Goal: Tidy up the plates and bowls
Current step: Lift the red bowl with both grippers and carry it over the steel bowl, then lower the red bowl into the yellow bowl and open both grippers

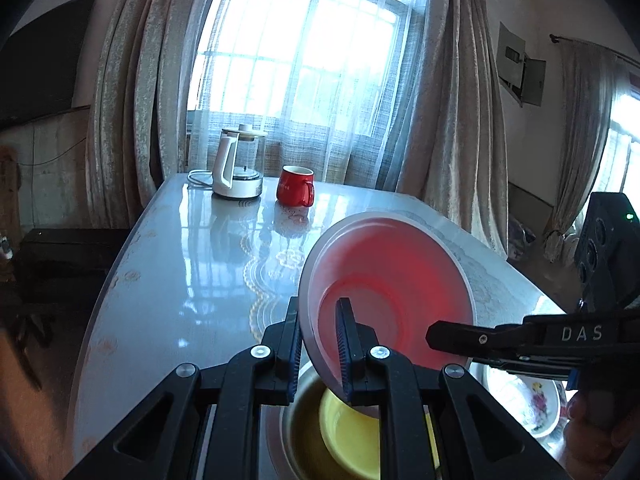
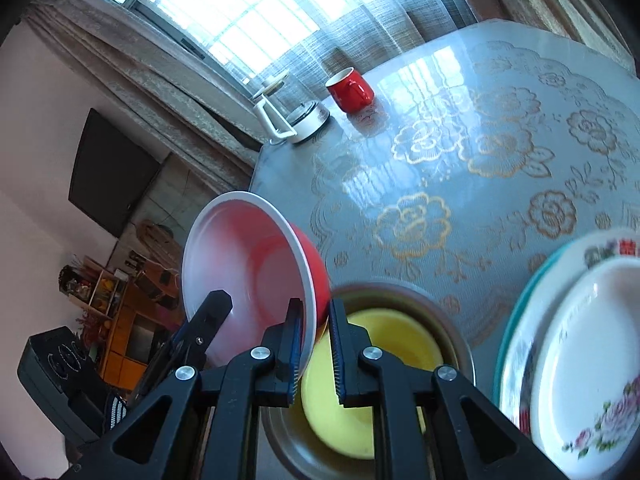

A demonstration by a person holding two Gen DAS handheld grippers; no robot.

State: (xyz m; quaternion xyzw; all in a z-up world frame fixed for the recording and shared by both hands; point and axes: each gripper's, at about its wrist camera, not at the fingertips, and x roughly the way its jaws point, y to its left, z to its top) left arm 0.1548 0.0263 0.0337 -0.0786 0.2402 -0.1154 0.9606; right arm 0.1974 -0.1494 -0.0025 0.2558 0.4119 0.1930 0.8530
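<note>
Both tongs, left (image 1: 320, 344) & right (image 2: 314, 346), are pinching the red plastic bowl's (image 2: 256, 264) rim, carrying it tilted above the yellow bowl (image 2: 372, 380) inside the steel bowl (image 2: 460, 344). Next: probably level it, then nest it.

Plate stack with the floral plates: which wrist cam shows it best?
Right wrist. The plate stack fills its right edge: a floral white plate on top, a teal rim beneath. The left wrist view shows only a sliver of one floral plate under the right gripper.
</note>
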